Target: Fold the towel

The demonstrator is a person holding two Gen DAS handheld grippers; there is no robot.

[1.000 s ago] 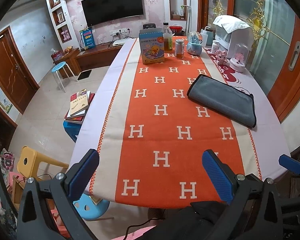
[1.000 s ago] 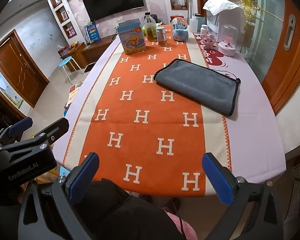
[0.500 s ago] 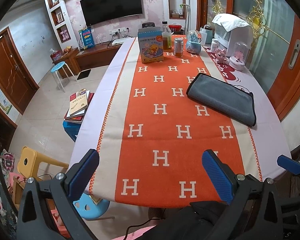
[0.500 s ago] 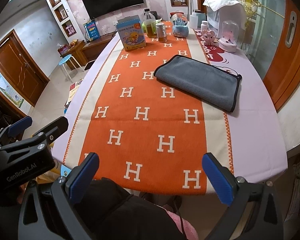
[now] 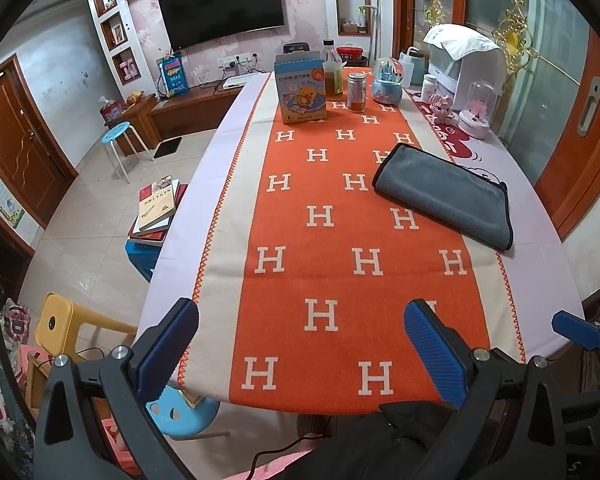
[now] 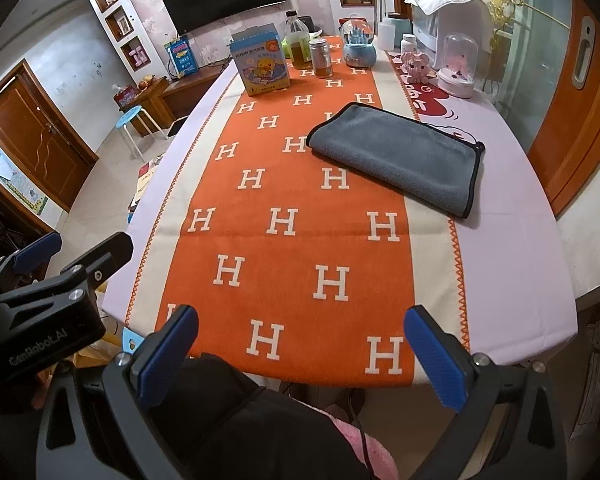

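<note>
two camera views look forward along a long counter (image 5: pixel 540 264) covered by a pale cloth with an orange runner (image 5: pixel 340 240) of white letter h shapes down its middle.

far left, on the floor beside the counter, sits a stack of books (image 5: pixel 156 210), with a yellow stool (image 5: pixel 60 320) nearer the camera.

the left tongs (image 5: pixel 302 346) hover at the near end of the counter, above its edge, pointing level along the runner. their two blue pads are wide apart and hold nothing. in the right camera's view the left tongs (image 6: pixel 40 256) show at the left border as a black body with one blue tip, off the counter's left side.

the right tongs (image 6: pixel 302 354) hang over the near edge too, aimed forward and a little downward, blue pads spread wide with nothing between them. in the left camera's view only one blue tip of the right tongs (image 5: pixel 576 330) shows at the far right.

the grey towel (image 6: pixel 396 156) lies flat on the right half of the counter, well ahead of both tongs, already doubled over with a dark trimmed edge toward the right. it rests partly on the runner and partly on the pale cloth.

at the far end stand a blue box with a duck picture (image 5: pixel 300 92), a bottle (image 5: pixel 334 76), a jar (image 5: pixel 356 92) and a snow globe (image 5: pixel 386 82).
</note>
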